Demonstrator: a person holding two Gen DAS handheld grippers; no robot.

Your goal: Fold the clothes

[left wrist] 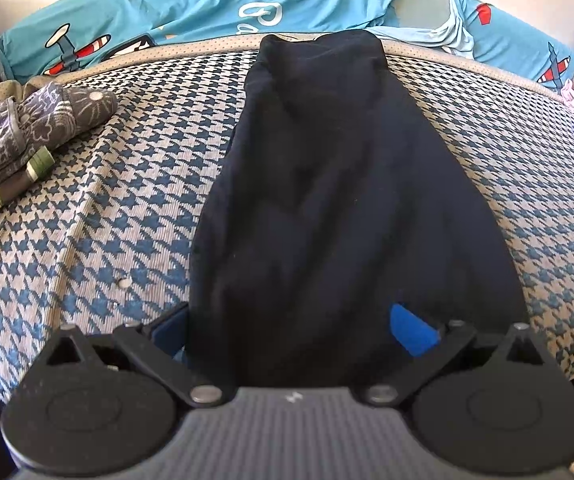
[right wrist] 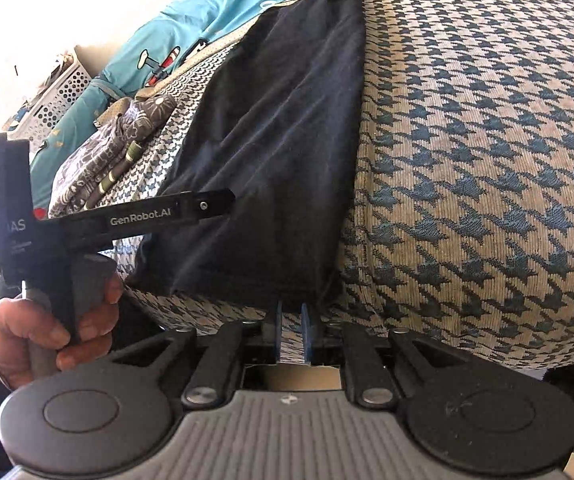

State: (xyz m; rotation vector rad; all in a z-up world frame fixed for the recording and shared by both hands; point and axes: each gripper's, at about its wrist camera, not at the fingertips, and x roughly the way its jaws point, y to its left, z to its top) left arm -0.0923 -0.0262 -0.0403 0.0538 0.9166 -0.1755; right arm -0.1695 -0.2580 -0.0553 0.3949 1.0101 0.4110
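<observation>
A dark navy garment (left wrist: 327, 184) was seen laid lengthwise on the houndstooth cover (left wrist: 99, 208), folded into a long strip that narrowed toward the far edge of the cover. The left gripper (left wrist: 291, 328) was held wide apart at the garment's near end — its blue pads (left wrist: 411, 328) lay on either side of the cloth, the fabric passing between them without being pinched. In the right wrist view, the right gripper (right wrist: 291, 330) was seen at the garment's near hem (right wrist: 247, 284), its two blue fingers (right wrist: 306, 332) drawn nearly together with only a thin gap; whether cloth was caught there could not be told. The left tool's black body (right wrist: 135, 216) was seen lying over the garment's left edge, gripped by a hand (right wrist: 51, 328). Left of the garment, a grey floral bundle (left wrist: 27, 132) rested on the cover, and beyond the garment's far end a turquoise airplane-print sheet (left wrist: 191, 4) was spread.
</observation>
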